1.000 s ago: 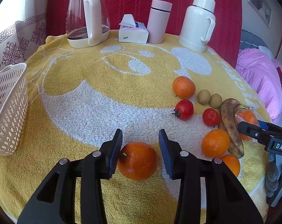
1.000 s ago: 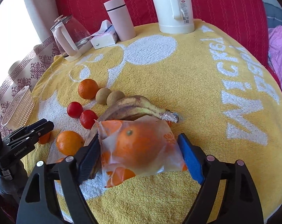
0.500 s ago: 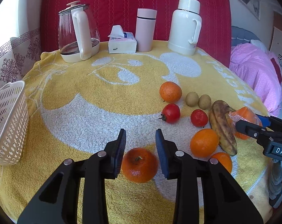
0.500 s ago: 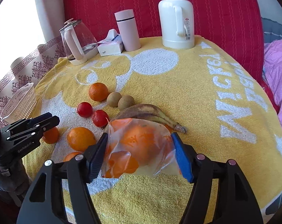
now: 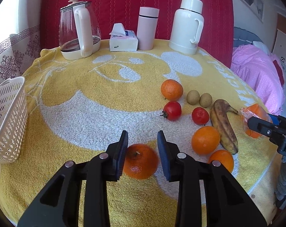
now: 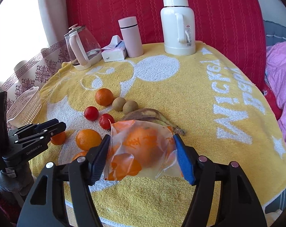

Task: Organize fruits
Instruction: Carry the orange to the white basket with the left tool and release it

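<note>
My left gripper is shut on a loose orange low over the yellow towel; its pads touch both sides of the fruit. My right gripper is shut on a bagged orange, a clear printed plastic bag held above the towel. The right gripper also shows at the right edge of the left wrist view. On the towel lie a banana, two tomatoes, two kiwis and three more oranges. A white mesh basket stands at the far left.
Along the back stand a glass kettle, a tissue box, a pink flask and a white thermos against a red backrest. Pink bedding lies beyond the table's right edge. The towel's near edge drops off below the grippers.
The left jaws have narrowed onto the loose orange. Both cameras have risen and pulled back, and the right gripper has lifted the bagged orange off the banana.
</note>
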Available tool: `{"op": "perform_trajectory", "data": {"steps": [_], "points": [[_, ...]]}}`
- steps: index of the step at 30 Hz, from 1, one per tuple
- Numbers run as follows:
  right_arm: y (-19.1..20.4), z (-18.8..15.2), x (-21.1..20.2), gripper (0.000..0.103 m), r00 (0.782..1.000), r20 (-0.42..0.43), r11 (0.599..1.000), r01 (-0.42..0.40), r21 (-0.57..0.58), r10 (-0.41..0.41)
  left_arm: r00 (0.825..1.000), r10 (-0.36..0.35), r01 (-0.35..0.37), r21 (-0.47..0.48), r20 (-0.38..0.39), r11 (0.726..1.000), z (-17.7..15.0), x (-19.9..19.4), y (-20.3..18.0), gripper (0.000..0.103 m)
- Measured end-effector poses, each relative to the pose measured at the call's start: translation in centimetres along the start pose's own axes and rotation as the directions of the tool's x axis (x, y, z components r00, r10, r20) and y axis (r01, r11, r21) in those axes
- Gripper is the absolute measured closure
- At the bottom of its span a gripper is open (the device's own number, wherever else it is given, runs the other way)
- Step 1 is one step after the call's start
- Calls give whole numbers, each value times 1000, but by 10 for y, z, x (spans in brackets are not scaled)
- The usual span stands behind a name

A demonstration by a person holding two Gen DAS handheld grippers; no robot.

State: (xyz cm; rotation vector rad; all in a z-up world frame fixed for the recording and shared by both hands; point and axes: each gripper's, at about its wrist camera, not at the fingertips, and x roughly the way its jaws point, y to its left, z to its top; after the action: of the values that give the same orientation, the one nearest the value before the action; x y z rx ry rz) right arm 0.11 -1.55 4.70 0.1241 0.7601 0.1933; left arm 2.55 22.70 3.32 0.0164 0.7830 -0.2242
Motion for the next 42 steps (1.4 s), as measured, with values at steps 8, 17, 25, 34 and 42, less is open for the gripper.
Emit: {"op": "perform_trajectory", "data": {"steps": [8, 17, 25, 34, 42], "points": [[-4, -9, 14, 37, 998, -59, 1000, 12, 0, -12, 998, -6, 5, -22, -67, 1000, -5, 10, 5, 48], [-2, -12, 20, 35, 997, -75, 1000, 19, -13, -20, 999, 35, -35, -1, -41, 999, -5, 6, 2, 63], [-7, -14, 28, 28, 994, -108, 1000, 10, 18, -8, 977, 176, -184, 58, 120, 981, 0, -24, -10, 63], [-1, -12, 16, 36, 998, -66, 999, -8, 35, 10, 960, 214, -227, 56, 180, 972, 6, -46, -7, 63], [32, -3, -23, 36, 984, 94, 986, 155, -64, -149, 935, 259, -266, -5, 244, 964, 18, -74, 15, 63]]}}
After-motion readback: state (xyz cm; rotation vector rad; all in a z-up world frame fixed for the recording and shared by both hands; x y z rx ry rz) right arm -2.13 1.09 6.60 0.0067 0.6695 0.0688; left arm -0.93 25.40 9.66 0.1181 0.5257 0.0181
